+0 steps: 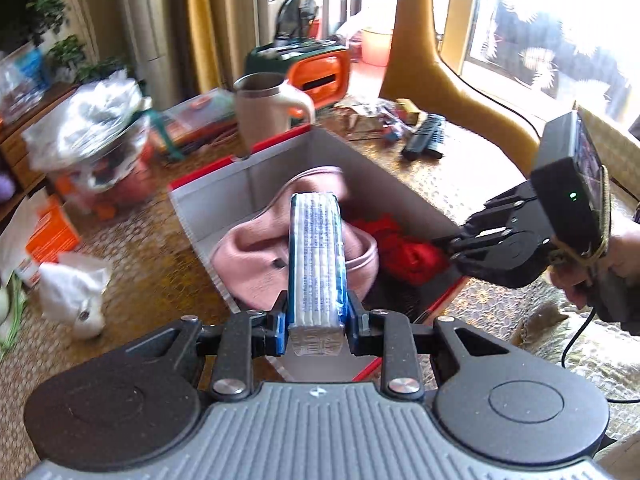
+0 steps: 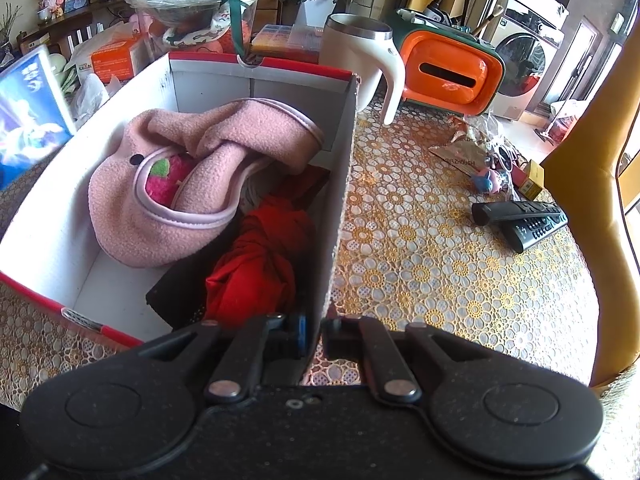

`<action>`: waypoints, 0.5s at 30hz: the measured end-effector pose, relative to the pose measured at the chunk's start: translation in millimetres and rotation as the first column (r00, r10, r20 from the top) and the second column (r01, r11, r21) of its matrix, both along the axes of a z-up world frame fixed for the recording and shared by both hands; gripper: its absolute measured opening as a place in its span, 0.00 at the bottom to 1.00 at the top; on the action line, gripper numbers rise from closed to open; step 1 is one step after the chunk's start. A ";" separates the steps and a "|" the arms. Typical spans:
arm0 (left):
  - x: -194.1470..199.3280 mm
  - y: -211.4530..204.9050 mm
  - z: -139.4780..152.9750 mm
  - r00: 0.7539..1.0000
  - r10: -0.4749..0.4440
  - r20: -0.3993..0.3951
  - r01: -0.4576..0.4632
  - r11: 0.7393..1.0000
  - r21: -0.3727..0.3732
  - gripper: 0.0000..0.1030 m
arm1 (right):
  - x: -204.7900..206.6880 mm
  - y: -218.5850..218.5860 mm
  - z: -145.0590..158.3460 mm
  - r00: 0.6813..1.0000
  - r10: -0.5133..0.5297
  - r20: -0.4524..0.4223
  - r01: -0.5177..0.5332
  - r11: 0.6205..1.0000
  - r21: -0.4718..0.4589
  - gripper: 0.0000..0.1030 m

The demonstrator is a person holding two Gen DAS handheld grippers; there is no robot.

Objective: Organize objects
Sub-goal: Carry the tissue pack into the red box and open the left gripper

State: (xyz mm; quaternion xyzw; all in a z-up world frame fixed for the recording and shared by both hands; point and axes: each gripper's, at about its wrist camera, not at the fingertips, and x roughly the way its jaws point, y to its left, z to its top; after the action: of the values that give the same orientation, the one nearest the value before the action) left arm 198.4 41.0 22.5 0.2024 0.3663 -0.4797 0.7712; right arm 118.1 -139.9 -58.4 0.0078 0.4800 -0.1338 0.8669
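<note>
My left gripper (image 1: 316, 320) is shut on a flat blue-and-white pack (image 1: 316, 256), which points forward over the open white box with a red rim (image 1: 256, 172). In the box lie a pink fleece hat (image 1: 248, 264) and a red cloth (image 1: 408, 256). A hand holds my right gripper (image 1: 456, 244) at the box's right wall. In the right wrist view my right gripper (image 2: 314, 336) is shut on the edge of that box wall (image 2: 340, 220). The pink hat (image 2: 192, 184), the red cloth (image 2: 256, 264) and a black item (image 2: 180, 292) lie inside.
Behind the box stand a cream mug (image 2: 360, 52) and an orange-and-green case (image 2: 452, 76). Two black remotes (image 2: 520, 220) and small packets (image 2: 472, 152) lie on the flowered tablecloth to the right. A yellow chair (image 2: 580, 200) borders the right; bags (image 1: 96, 128) crowd the left.
</note>
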 end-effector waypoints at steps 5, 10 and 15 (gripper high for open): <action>-8.0 -34.0 -5.2 0.999 -0.039 -0.010 0.039 0.999 0.003 0.25 | -0.4 -0.2 0.3 1.000 0.000 0.004 0.000 1.000 0.004 0.07; -8.5 -63.3 -14.6 0.998 -0.060 -0.008 0.060 0.998 0.026 0.25 | -0.9 -1.2 0.1 1.000 0.001 0.008 -0.001 1.000 0.011 0.07; -3.9 -90.4 -28.3 0.998 -0.057 -0.002 0.057 0.997 0.056 0.25 | -0.8 -2.1 -0.1 1.000 0.002 0.012 -0.002 1.000 0.016 0.07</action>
State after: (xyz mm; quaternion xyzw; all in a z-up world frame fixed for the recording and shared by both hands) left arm 194.5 -49.4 -5.8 0.2345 0.3736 -0.4911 0.7511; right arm 117.3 -142.0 -58.6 0.0149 0.4761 -0.1292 0.8697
